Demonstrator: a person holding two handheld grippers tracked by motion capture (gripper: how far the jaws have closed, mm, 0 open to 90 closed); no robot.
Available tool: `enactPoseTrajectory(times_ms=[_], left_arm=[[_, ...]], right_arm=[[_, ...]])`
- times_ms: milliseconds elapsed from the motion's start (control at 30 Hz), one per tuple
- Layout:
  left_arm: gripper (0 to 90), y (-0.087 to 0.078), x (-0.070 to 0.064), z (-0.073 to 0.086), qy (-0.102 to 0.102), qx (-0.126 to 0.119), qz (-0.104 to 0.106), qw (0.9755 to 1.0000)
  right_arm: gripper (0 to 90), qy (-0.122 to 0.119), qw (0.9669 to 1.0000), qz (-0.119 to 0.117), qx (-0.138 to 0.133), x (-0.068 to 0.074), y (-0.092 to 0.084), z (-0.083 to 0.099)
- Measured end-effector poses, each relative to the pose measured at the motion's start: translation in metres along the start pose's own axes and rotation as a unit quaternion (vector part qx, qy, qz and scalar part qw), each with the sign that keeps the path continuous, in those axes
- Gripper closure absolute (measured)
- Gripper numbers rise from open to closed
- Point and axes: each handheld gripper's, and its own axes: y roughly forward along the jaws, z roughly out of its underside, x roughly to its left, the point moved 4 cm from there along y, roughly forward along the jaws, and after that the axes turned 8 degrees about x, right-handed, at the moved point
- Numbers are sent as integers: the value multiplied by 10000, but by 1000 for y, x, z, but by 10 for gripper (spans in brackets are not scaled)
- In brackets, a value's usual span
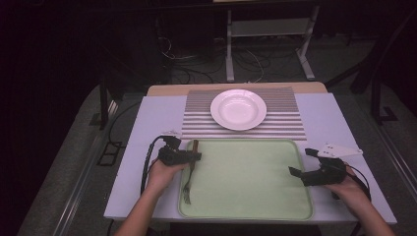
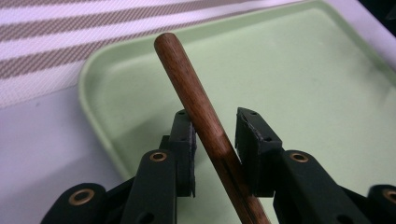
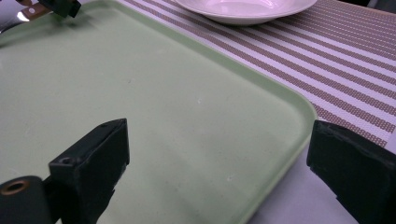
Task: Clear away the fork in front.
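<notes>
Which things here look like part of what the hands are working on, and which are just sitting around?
Likely in play:
left gripper, jaws either side of the fork and its wooden handle
green tray under the fork
right gripper, open over the tray's edge

Untouched for now:
white plate
striped placemat
cables on the floor

On the bench, a tray lies at the near edge with a placemat just behind it. A plate sits on the placemat, and a fork lies along the tray's left side.
</notes>
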Motion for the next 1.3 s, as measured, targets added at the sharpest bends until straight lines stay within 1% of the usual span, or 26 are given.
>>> enactPoseTrajectory(times_ms=[33, 133, 167, 267, 333, 367, 433, 467, 500, 533, 567, 600, 633, 667, 700, 733, 767, 800, 833, 867, 933, 967, 1067, 1100, 1300], left_arm=[[674, 1, 1, 1, -49, 22, -14, 10000], [661, 2, 2, 2, -66, 87, -54, 9999], [647, 3, 2, 2, -83, 88, -37, 9999], [649, 3, 2, 2, -77, 90, -56, 9999], [648, 1, 2, 1, -58, 25, -124, 9999], [649, 1, 2, 1, -58, 25, -124, 9999], [681, -2, 0, -1, 25, -83, -178, 9998], [681, -3, -2, -2, 53, -139, -161, 9998], [740, -3, -8, -5, 202, -183, -122, 9996], [774, -3, -8, -5, 202, -183, -122, 9996], [803, 1, -14, -8, 358, -172, -88, 9992], [838, 3, -17, -9, 417, -151, -48, 9990], [861, 3, -17, -9, 417, -151, -48, 9990], [878, 9, -22, -10, 528, -107, 86, 9985], [889, 9, -22, -10, 528, -107, 86, 9985], [890, 16, -24, -10, 624, 47, 7, 9980], [890, 18, -24, -10, 653, 113, -37, 9978], [890, 18, -24, -10, 653, 113, -37, 9978], [890, 22, -23, -9, 670, 190, -135, 9975], [890, 22, -23, -9, 670, 190, -135, 9975], [890, 23, -19, -9, 686, 262, -302, 9968], [889, 21, -14, -9, 605, 266, -341, 9972], [889, 17, -8, -9, 549, 235, -463, 9971], [888, 17, -8, -9, 549, 235, -463, 9971], [886, 10, -1, -7, 503, 192, -651, 9964]], right_arm=[[58, 5, 10000, 1, 0, 0, 0, 0], [59, 1, 10000, -1, -2, 0, 0, 0], [59, 1, 10000, 0, -2, 0, 0, 0], [59, -6, 10000, 1, -7, 0, 0, 0], [59, -3, 10000, 4, -10, 0, 0, 0], [59, 1, 10000, 7, -13, 0, -1, 0], [59, 5, 10000, 5, -12, 0, -1, -1], [59, 5, 10000, 5, -12, 0, -1, -1], [59, -1, 10000, 6, -9, 0, 0, -1], [59, -1, 10000, 6, -9, 0, 0, -1], [59, -6, 10000, 2, -6, 0, 0, -1], [59, -8, 10000, 2, -4, 0, 0, -1], [59, -8, 10000, 4, 8, 0, 0, 0], [59, -18, 10000, 4, 13, 0, 0, 0], [59, -24, 10000, 3, 11, 0, 0, 0], [59, -14, 10000, 2, 12, 0, 0, 0], [59, -5, 10000, -4, 7, 0, 0, 0], [59, -5, 10000, -4, 7, 0, 0, 0], [59, 2, 10000, -23, 12, 1, 0, 1], [59, 1, 10000, -26, 17, 1, -1, 2], [59, 0, 10000, -29, 17, 1, -1, 2], [59, -10, 10000, -29, 16, 0, -1, 3], [59, -6, 10000, -41, 22, 1, -1, 3], [59, -20, 10000, -43, 23, 1, -2, 4], [60, -69, 9999, -67, 29, 2, 0, 3]])
